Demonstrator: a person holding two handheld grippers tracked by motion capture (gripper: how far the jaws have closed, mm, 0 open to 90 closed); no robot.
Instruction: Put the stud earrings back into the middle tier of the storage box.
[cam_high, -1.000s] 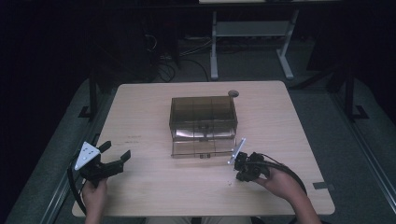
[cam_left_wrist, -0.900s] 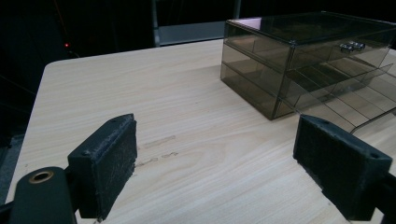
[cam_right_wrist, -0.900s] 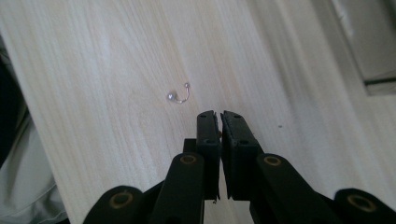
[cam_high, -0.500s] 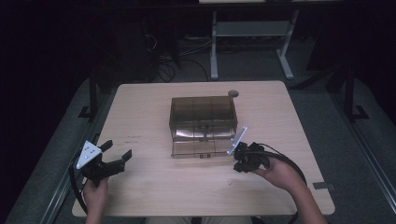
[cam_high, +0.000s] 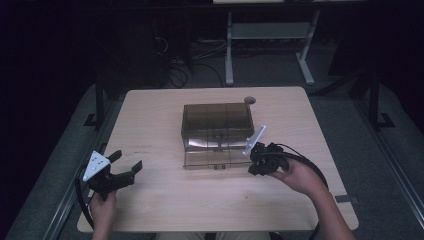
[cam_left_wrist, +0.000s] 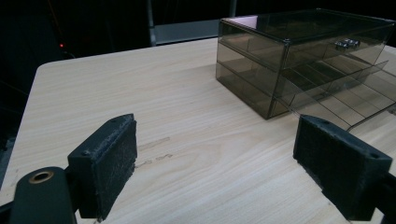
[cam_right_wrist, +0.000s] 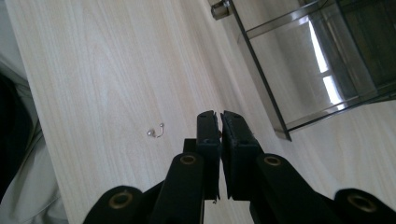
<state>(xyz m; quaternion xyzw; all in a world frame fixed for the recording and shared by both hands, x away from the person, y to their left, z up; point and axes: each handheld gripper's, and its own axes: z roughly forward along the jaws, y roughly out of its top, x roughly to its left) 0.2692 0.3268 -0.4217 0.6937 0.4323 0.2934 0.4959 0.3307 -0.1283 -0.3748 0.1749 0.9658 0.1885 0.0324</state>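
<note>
A smoky see-through drawer box (cam_high: 217, 120) stands mid-table, its bottom drawer (cam_high: 215, 159) pulled out toward me. My right gripper (cam_high: 252, 167) hovers just off that drawer's right front corner, jaws shut with nothing seen between them. From the right gripper view its pads (cam_right_wrist: 220, 116) meet above bare wood, beside the drawer (cam_right_wrist: 327, 70) and its metal knob (cam_right_wrist: 219, 9). A tiny silver curved piece (cam_right_wrist: 155, 132) lies loose on the table. My left gripper (cam_high: 126, 161) rests open near the front left edge. Its wide-apart pads (cam_left_wrist: 215, 163) frame the box (cam_left_wrist: 299, 42).
The light wooden table (cam_high: 150, 115) has a round cable hole (cam_high: 249, 100) behind the box. A white desk frame (cam_high: 270, 35) and cables stand on the dark floor beyond. Each gripper trails a black cable (cam_high: 310, 165).
The right hand has lifted its shut gripper and carried it a little left, closer to the open drawer's corner. The left gripper has stayed where it was.
</note>
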